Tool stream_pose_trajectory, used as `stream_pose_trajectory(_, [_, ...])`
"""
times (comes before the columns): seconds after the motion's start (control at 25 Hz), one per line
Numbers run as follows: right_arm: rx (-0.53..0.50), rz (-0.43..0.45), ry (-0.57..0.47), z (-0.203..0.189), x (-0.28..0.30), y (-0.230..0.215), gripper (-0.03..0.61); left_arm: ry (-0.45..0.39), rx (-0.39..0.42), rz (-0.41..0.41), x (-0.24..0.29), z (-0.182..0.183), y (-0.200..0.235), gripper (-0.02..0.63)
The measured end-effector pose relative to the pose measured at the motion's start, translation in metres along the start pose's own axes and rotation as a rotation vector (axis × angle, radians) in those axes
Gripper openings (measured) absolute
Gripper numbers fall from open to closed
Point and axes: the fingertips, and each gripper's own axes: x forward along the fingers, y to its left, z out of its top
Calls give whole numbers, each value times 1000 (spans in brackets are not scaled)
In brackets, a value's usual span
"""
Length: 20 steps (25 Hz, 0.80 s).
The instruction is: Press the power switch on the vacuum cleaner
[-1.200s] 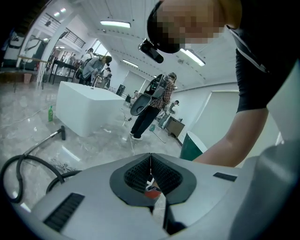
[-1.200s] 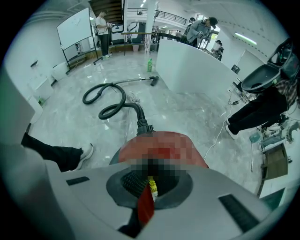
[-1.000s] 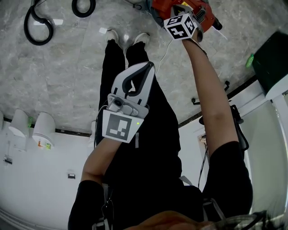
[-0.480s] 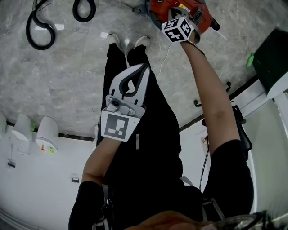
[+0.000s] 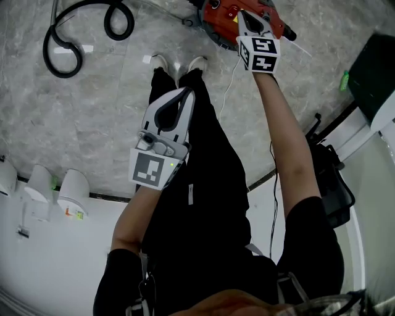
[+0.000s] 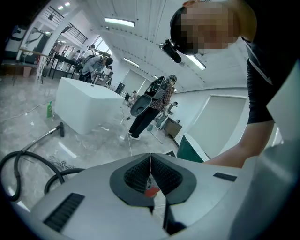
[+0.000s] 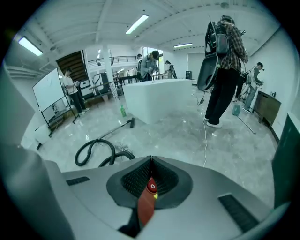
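The red drum-shaped vacuum cleaner (image 5: 217, 20) sits on the grey marble floor (image 5: 105, 105) at 12 o'clock. It lies directly under the right gripper (image 5: 242, 13), whose 2 jaws are pressed together and aimed at what looks like its round red power switch (image 7: 151, 186). The left gripper (image 5: 187, 92) is likewise closed on nothing and hangs well apart, at 7 o'clock from the vacuum — the farther of the 2.

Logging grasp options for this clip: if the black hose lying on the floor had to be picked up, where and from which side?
Probably the black hose on a single run at its loop's outer curve, from straight above, tongs closing across the tube. It lies flat on the floor in open loops, so only its top and sides are free.
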Motion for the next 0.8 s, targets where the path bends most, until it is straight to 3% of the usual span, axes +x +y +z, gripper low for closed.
stream_pose_trajectory(0.16, [8, 18, -72, 20, -44, 16, 15, -12, 56, -19, -1, 12, -11, 18])
stream_pose_trajectory(0.28, [3, 16, -154, 36, -87, 32, 15, 2, 150, -45, -10, 13, -29, 18])
stream_pose_trajectory(0.48, [-2, -44, -299, 78, -162, 51, 15, -7, 227, -86, -21, 19, -43, 18])
stream_pose_trajectory(0.64, [11, -77, -393, 116, -229, 71, 15, -26, 243, -61, -34, 48, -58, 18])
stream_pose_trajectory(0.8, [-62, -91, -463, 146, -299, 96, 15, -59, 293, -120, -61, 89, -96, 18])
